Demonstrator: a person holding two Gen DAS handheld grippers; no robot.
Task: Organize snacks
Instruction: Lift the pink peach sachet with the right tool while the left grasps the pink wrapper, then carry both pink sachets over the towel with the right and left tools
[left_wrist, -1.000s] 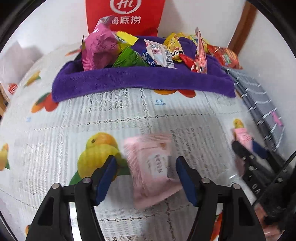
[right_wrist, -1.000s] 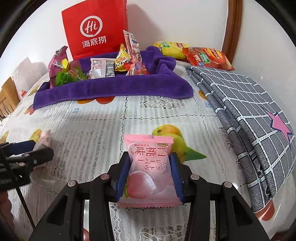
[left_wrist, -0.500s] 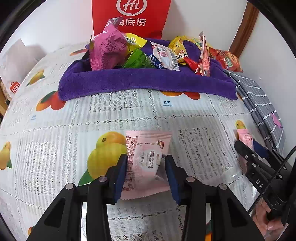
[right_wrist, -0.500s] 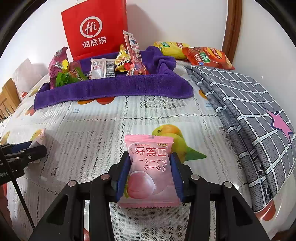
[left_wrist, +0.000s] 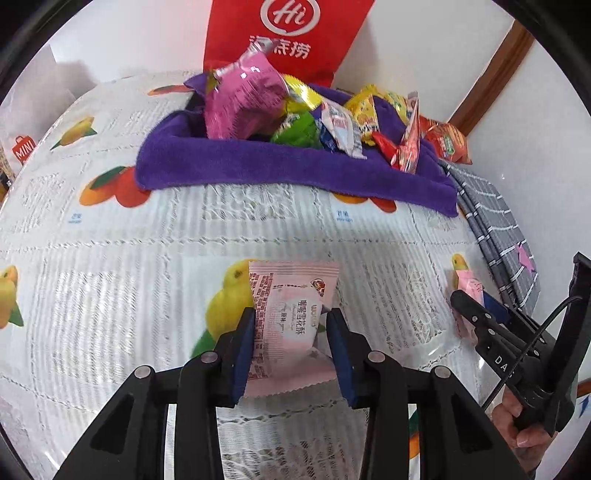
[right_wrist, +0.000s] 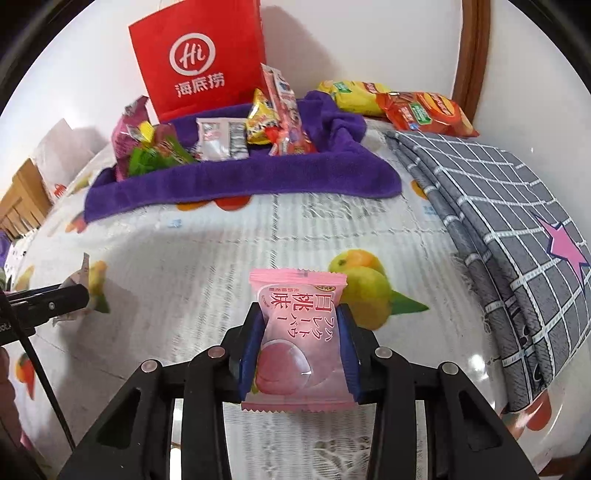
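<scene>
Nearest, the left gripper (left_wrist: 290, 332) has its fingers clamped on a pale pink snack packet (left_wrist: 291, 325) while the right gripper (right_wrist: 300, 341), fingers closing, grips a peach packet (right_wrist: 295, 332) above the bench (right_wrist: 221, 266), the purple towel (right_wrist: 236, 177) of snacks (right_wrist: 221, 138) beyond.

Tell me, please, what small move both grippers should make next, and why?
Probably carry both forward to the purple towel-lined tray: the left gripper clamps a pink snack packet, and the right gripper's jaws are closing on a pink peach-print packet.
</scene>
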